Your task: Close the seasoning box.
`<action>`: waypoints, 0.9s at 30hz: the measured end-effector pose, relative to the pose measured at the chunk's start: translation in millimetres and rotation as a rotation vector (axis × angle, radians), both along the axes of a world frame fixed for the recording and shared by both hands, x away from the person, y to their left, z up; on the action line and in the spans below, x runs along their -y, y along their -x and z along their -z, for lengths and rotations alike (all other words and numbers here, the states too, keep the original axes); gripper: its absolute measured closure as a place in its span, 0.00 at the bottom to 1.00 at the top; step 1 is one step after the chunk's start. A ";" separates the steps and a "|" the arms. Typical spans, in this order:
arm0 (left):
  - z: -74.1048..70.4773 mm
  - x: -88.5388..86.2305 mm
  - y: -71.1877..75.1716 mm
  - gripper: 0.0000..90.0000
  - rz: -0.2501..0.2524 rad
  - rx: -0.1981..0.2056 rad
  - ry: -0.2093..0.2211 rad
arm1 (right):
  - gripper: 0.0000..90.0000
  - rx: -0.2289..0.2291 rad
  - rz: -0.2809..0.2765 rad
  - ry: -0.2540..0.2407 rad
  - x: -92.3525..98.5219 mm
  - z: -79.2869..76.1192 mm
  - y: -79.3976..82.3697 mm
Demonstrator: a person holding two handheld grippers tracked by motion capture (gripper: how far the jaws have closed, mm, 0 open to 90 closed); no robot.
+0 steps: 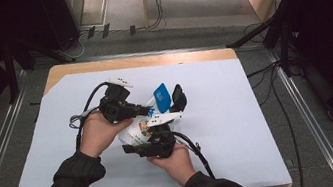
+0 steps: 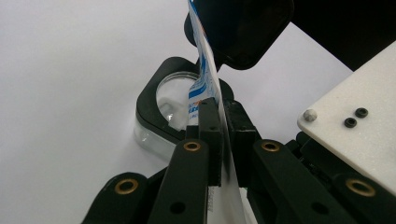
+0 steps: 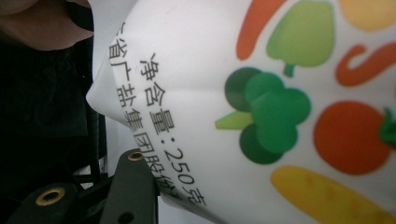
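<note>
The left hand-held gripper point(image 2: 219, 135) pinches the salt bag's point(image 1: 135, 128) top edge while the right hand-held gripper point(image 1: 153, 137) clamps its body, tilting it toward the lidded container point(image 2: 161, 109).

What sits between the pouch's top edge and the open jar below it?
Nothing visible does. The pouch, clamped by the left gripper, hangs directly over the jar; only the raised black lid stands beside the pouch, not below it.
</note>
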State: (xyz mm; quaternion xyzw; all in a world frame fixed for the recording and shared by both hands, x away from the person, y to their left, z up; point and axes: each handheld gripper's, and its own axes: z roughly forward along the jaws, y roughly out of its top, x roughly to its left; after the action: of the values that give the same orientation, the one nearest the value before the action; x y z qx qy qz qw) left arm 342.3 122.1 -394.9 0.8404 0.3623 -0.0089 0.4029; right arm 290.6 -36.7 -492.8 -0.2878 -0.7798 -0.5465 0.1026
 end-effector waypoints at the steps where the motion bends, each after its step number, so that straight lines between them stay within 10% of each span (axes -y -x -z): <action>1: 0.1 0.0 -0.1 0.98 0.000 0.000 0.000 | 0.65 0.000 0.001 0.001 0.0 0.0 -0.1; 27: -0.2 0.1 0.5 0.97 0.014 0.011 0.000 | 0.65 -0.011 0.001 -0.006 0.1 -1.3 0.3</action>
State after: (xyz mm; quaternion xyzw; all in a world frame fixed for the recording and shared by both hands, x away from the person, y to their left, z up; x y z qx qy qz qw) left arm 341.8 122.1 -394.7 0.8430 0.3541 -0.0070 0.4049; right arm 290.3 -36.8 -491.5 -0.2908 -0.7774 -0.5473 0.1073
